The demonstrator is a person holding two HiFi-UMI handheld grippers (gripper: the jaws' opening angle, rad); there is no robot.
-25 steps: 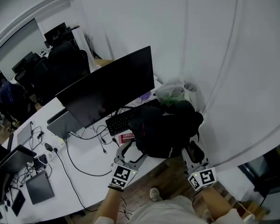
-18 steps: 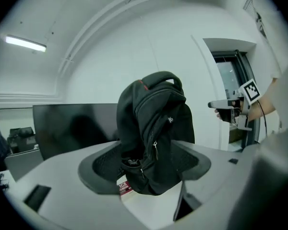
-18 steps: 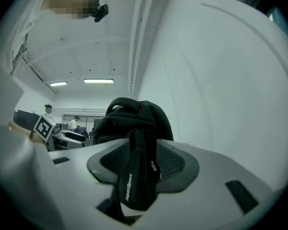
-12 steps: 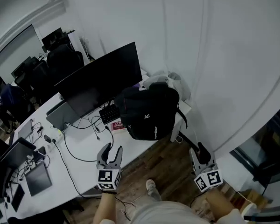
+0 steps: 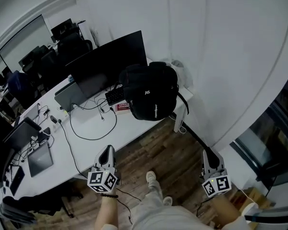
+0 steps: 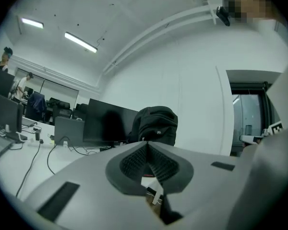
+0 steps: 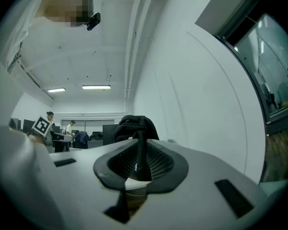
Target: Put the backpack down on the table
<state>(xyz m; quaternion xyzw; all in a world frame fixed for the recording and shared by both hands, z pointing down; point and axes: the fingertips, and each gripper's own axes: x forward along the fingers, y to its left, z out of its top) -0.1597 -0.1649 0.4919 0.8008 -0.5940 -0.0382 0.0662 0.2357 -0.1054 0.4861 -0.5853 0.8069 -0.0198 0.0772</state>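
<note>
The backpack [image 5: 151, 92] stood on the end of the bench [image 5: 86, 145], a monitor [image 5: 108, 61] at its 10 o'clock. At its 7 o'clock the left hand-held gripper [image 5: 108, 151] was closed and empty. At 5 o'clock the right hand-held gripper [image 5: 209, 153] had just been closing, with a narrow, empty gap

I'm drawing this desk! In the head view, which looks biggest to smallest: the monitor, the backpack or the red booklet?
1. The monitor and the backpack look about alike. The backpack sits nearer the camera, so I won't rank them.
2. The red booklet is clearly smallest.
</note>
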